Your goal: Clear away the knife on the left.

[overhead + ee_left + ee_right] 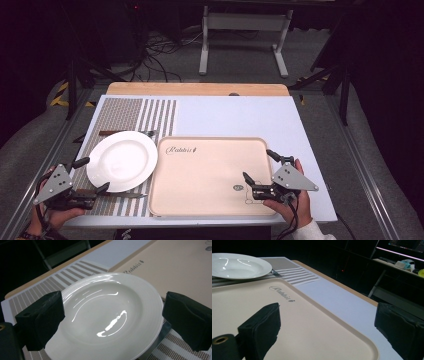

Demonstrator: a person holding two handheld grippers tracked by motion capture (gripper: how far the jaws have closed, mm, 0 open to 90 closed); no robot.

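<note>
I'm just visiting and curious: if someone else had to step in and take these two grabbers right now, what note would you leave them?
Left gripper: open, jaws on either side of the plate, not pressing it.
Right gripper: open, holding nothing, jaws straddling the right edge of the tray.
Things: the plate sits on the striped mat, left of the tray; a fork and a knife lie partly under the plate. The tray lies on the table with nothing on it.
Done: nothing lifted.
Left: probably close on the plate and move it, perhaps onto the tray; that is a guess.

Black two-jaw left gripper (93,174) and right gripper (258,165), grey three-cornered plates, white sleeve (306,231)
</note>
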